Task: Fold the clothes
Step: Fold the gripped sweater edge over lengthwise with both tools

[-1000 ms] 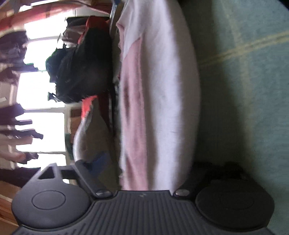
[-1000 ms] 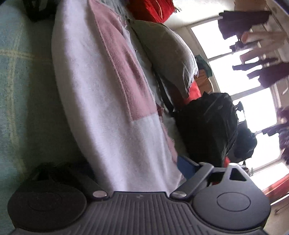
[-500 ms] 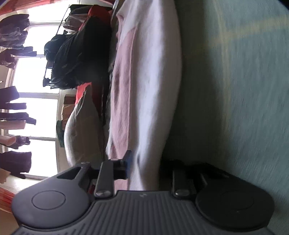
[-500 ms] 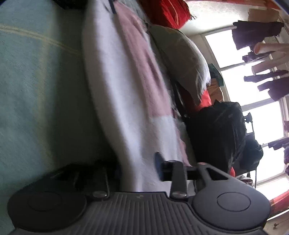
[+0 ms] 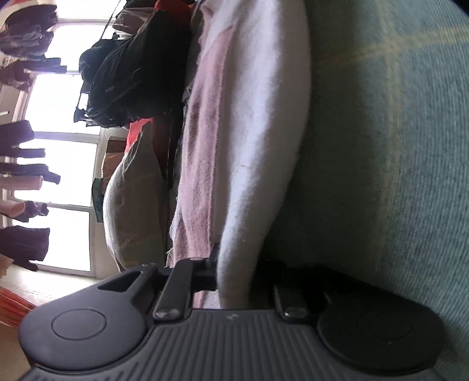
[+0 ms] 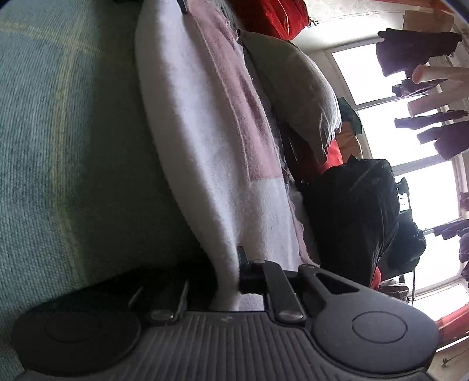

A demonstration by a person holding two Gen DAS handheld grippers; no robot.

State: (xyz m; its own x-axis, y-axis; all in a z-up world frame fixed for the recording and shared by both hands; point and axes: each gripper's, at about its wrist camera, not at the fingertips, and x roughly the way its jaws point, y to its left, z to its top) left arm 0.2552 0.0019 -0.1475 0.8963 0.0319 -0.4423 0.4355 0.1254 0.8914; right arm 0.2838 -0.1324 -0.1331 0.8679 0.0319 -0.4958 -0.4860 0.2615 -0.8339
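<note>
A white and pink fleecy garment (image 5: 249,123) lies folded over on a green checked bedspread (image 5: 395,146); both cameras are rolled on their side. My left gripper (image 5: 234,272) is shut on the garment's rounded fold edge, one finger above the cloth and one under it in shadow. In the right wrist view the same garment (image 6: 205,132) runs up the frame, and my right gripper (image 6: 227,272) is shut on its fold edge at the other end. The lower fingers are mostly hidden by the cloth.
Beyond the garment lie a grey pillow (image 5: 132,205), a black bag (image 6: 351,217) and red fabric (image 6: 269,14). Bright windows with dark clothes hanging on a line (image 6: 425,132) fill the background. The green bedspread (image 6: 58,146) stretches wide on the near side.
Both grippers were open around the fold edge a second ago; their fingers have since closed on the garment, and both have shifted slightly along the bedspread.
</note>
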